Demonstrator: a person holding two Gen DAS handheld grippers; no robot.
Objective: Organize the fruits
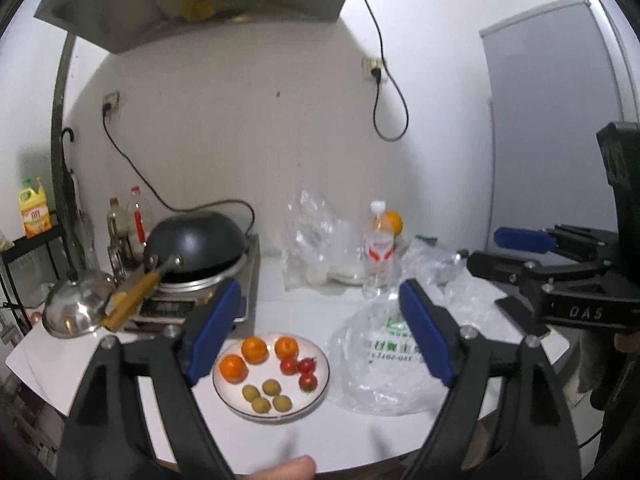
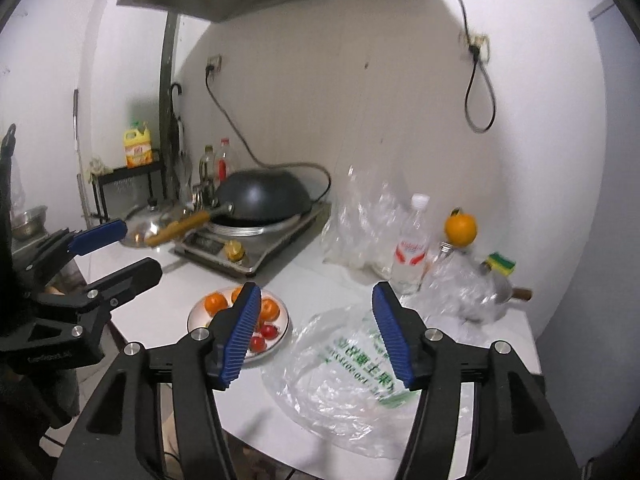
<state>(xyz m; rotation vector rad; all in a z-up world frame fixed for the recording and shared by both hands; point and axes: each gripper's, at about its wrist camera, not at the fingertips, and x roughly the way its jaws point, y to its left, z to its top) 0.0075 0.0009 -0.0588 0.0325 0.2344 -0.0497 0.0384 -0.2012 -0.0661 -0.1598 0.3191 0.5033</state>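
Note:
A white plate [image 1: 316,394] on the white counter holds three oranges [image 1: 255,350], three small red tomatoes [image 1: 298,366] and several small green fruits [image 1: 266,394]. My left gripper [image 1: 320,300] hangs open above and in front of the plate, nothing between its blue pads. The right gripper [image 2: 316,296] is also open and empty, over a crumpled clear plastic bag with green print [image 2: 352,368] just right of the plate [image 2: 199,322]. Each gripper shows in the other's view: the right gripper [image 1: 486,248] at the right, the left gripper [image 2: 140,246] at the left.
An upturned black wok [image 1: 196,248] sits on a cooker at back left, a steel lid [image 1: 76,308] beside it. A water bottle [image 1: 378,248], more clear bags and a lone orange [image 2: 461,229] stand along the back wall. A sponge [image 2: 502,264] lies far right.

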